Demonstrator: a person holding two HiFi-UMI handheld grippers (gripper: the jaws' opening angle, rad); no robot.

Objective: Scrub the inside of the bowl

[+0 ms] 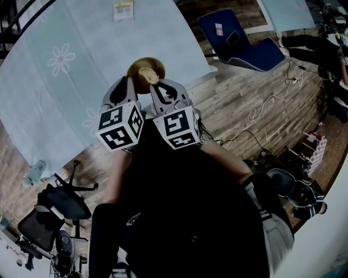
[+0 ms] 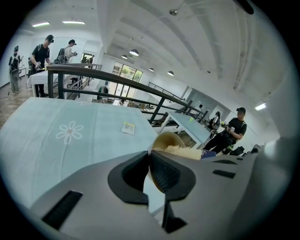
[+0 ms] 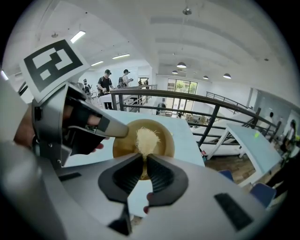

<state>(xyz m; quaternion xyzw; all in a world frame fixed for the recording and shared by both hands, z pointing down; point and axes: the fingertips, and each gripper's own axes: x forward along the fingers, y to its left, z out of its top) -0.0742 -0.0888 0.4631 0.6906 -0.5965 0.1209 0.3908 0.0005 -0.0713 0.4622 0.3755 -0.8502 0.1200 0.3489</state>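
Left tool (image 2: 149, 157) pinching bowl (image 3: 164, 140) rim, right tool (image 3: 144, 161) gripping scrubber (image 3: 147, 138), pale-blue table (image 1: 81, 65), wooden floor (image 1: 255, 92)

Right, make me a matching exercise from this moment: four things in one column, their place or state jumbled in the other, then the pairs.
Things:
1. left gripper
2. right gripper
3. scrubber
4. paper label

Place or state:
A. lies flat on the blue tablecloth
B. shut on the pale scrubber
C. shut on the rim of the bowl
D. sits inside the bowl

Pairs: 1-C, 2-B, 3-D, 4-A.
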